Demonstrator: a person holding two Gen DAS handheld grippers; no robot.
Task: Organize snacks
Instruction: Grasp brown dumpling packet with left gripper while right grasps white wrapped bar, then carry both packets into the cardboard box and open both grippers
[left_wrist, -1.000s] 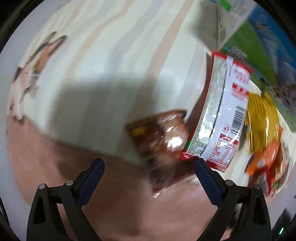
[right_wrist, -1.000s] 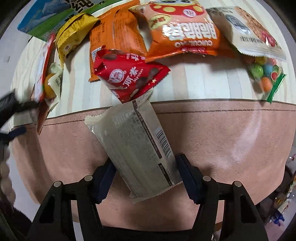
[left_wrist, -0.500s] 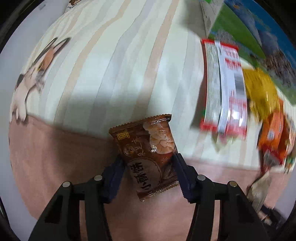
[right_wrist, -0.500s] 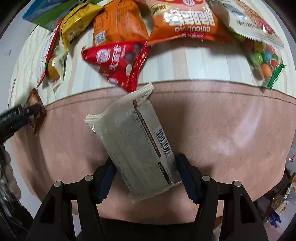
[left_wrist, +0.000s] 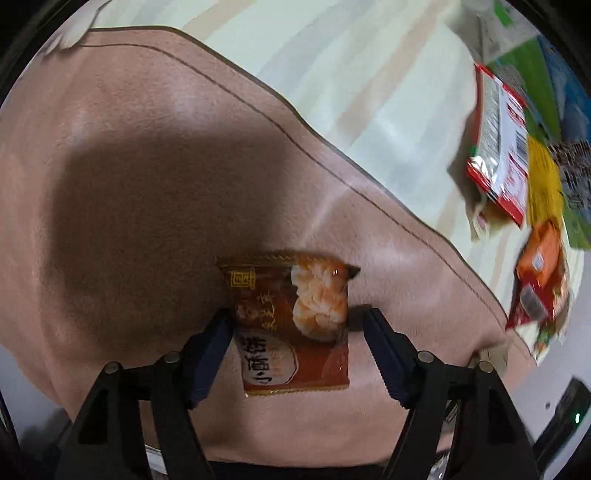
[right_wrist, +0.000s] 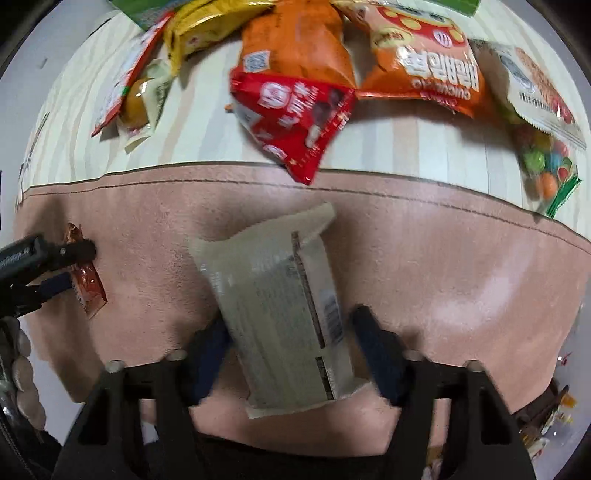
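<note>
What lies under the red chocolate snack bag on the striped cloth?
The red bag rests on the striped cloth, its upper edge overlapping the orange bag. Anything beneath it is covered.

Brown shrimp snack packet (left_wrist: 291, 325) between left gripper (left_wrist: 297, 334) jaws (right jaw slightly apart), over pink cloth (left_wrist: 147, 192).

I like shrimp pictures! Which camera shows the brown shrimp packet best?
The left wrist view: the brown shrimp packet faces the camera between the left gripper's jaws. The right wrist view shows only its edge, far left.

A pink suede-like mat (left_wrist: 140, 177) with a stitched edge lay over a pale striped cloth (right_wrist: 406, 144); lighting was dim.
</note>
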